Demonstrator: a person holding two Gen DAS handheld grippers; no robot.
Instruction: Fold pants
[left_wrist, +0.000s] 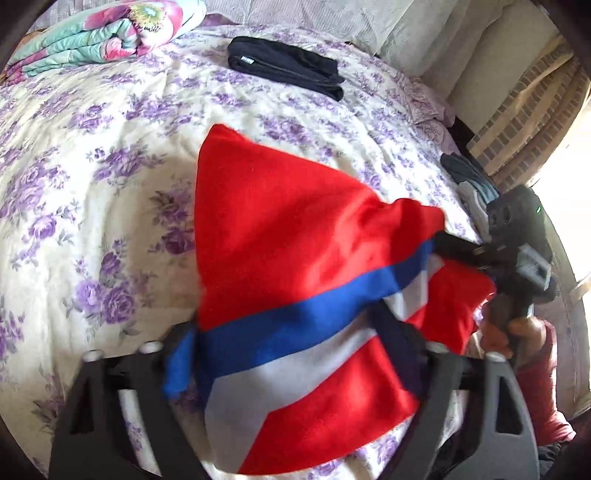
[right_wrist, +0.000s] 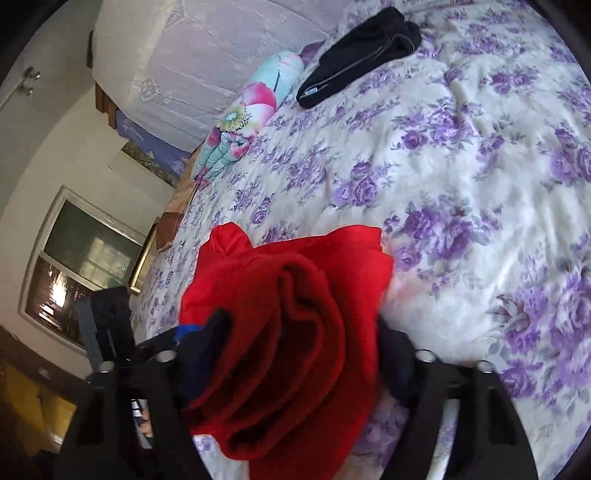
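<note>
The red pants (left_wrist: 288, 229) with a blue and a white stripe hang folded above the bed, held by both grippers. My left gripper (left_wrist: 291, 332) is shut on the striped edge of the pants. My right gripper (left_wrist: 454, 251) shows at the right of the left wrist view, shut on the other end of that edge. In the right wrist view my right gripper (right_wrist: 299, 332) is clamped on bunched layers of the red pants (right_wrist: 288, 332). The far end of the pants rests on the bedspread.
The bed has a cream bedspread with purple flowers (left_wrist: 92, 184). Folded black pants (left_wrist: 284, 66) lie at the far side, also in the right wrist view (right_wrist: 358, 55). A rolled floral quilt (left_wrist: 103, 33) lies at the far left. More clothes (left_wrist: 469, 177) lie at the right edge.
</note>
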